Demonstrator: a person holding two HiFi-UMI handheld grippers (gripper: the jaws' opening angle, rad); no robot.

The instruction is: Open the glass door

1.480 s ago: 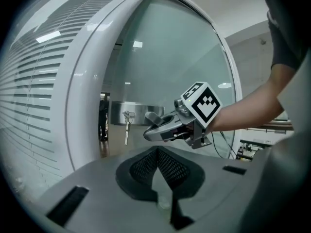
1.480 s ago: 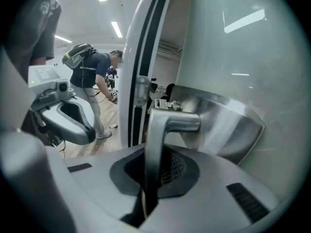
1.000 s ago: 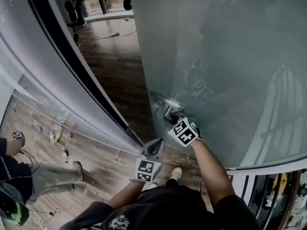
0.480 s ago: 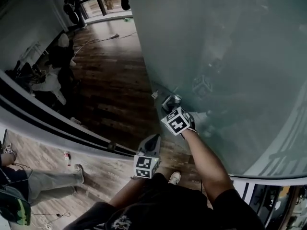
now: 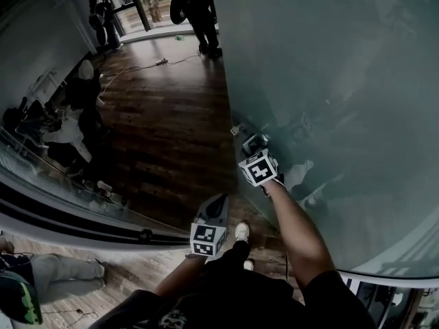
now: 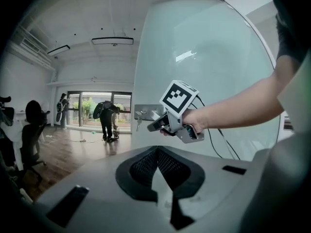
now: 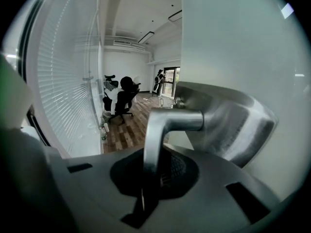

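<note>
The frosted glass door (image 5: 343, 81) fills the right of the head view and stands swung open. Its metal lever handle (image 5: 252, 143) sits on a plate near the door's edge. My right gripper (image 5: 257, 157) is shut on that lever; in the right gripper view the lever (image 7: 154, 140) runs down between the closed jaws (image 7: 145, 191). The left gripper view shows the door (image 6: 218, 57), the handle plate (image 6: 144, 111) and the right gripper (image 6: 158, 125) on it. My left gripper (image 5: 219, 201) hangs free below the handle, its jaws together (image 6: 156, 152) and holding nothing.
Dark wood floor (image 5: 164, 129) stretches beyond the opening. A person (image 5: 199, 9) stands at the far doorway. Office chairs (image 5: 82, 91) line the left wall. A glass partition with a dark frame (image 5: 68, 214) crosses the lower left, and another person's legs (image 5: 58, 269) lie beyond it.
The door has swung further open, its edge shifting right in the head view. Both grippers moved along with it. The partition frame slid down and left, revealing more of the room.
</note>
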